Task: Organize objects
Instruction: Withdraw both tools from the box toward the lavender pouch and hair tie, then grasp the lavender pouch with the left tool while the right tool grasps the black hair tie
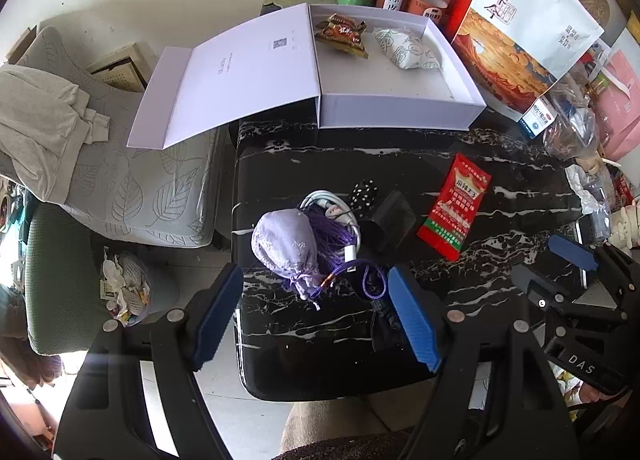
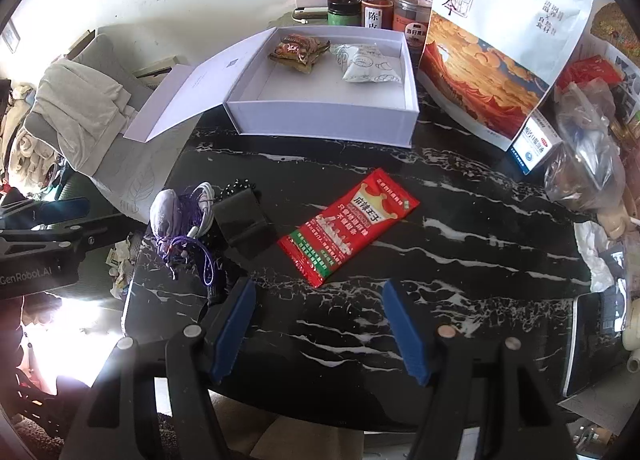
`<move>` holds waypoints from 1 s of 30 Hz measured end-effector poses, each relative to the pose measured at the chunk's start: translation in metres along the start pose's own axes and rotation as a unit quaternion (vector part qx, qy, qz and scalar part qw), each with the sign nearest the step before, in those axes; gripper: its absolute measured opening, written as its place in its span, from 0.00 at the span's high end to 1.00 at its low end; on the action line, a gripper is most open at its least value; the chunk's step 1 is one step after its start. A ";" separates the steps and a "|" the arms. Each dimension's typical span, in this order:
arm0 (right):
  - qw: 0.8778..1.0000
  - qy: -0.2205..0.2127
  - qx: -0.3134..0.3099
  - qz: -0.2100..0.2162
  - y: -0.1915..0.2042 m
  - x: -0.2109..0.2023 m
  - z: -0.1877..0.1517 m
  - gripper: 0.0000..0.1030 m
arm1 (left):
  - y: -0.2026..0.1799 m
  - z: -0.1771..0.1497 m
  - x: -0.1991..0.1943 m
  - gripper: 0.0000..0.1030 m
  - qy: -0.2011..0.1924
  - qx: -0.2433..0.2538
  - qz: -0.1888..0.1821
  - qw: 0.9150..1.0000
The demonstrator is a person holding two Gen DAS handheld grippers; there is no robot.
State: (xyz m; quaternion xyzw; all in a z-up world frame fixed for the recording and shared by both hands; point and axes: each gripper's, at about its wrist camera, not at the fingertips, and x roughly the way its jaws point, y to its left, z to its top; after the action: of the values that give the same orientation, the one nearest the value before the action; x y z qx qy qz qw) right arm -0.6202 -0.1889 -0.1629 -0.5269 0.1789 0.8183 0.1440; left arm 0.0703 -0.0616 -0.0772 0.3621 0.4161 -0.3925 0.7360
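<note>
Here, the left gripper (image 1: 316, 312) hovers with its blue pads spread wide and empty above the near edge of the black marbled counter (image 1: 500, 164). A lilac drawstring pouch (image 1: 286, 244) lies just beyond it at 12 o'clock, touching a coiled white cable (image 1: 340, 206) and a purple cord (image 1: 370, 278). The right gripper (image 2: 318, 326) is likewise wide apart, holding nothing. A red snack packet (image 2: 348, 226) lies flat at its 12 o'clock. Farther back stands the open white box (image 2: 320, 116), lid folded toward 9 o'clock, containing a brown snack packet (image 2: 298, 50) and a white sachet (image 2: 366, 62) side by side.
</note>
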 end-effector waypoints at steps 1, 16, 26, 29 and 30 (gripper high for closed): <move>1.000 0.003 -0.002 0.003 0.001 0.004 -0.002 0.35 | 0.001 -0.002 0.004 0.28 0.003 -0.001 0.003 1.000; 0.997 0.049 -0.050 0.043 0.031 0.046 -0.018 0.35 | 0.052 -0.022 0.053 0.28 0.020 -0.073 -0.005 0.997; 0.993 0.071 -0.072 0.066 0.051 0.069 -0.009 0.35 | 0.056 -0.012 0.080 0.28 0.030 -0.075 -0.023 0.996; 0.990 0.087 -0.087 0.074 0.060 0.078 -0.006 0.35 | 0.056 -0.006 0.085 0.28 0.025 -0.068 -0.029 0.997; 0.989 0.088 -0.091 0.075 0.062 0.079 -0.005 0.35 | 0.056 -0.003 0.087 0.28 0.024 -0.065 -0.029 0.997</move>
State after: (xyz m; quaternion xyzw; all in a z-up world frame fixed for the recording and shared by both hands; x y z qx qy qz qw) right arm -0.6744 -0.2428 -0.2287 -0.5927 0.1544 0.7903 0.0178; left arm 0.1483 -0.0587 -0.1449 0.3099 0.4686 -0.3774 0.7362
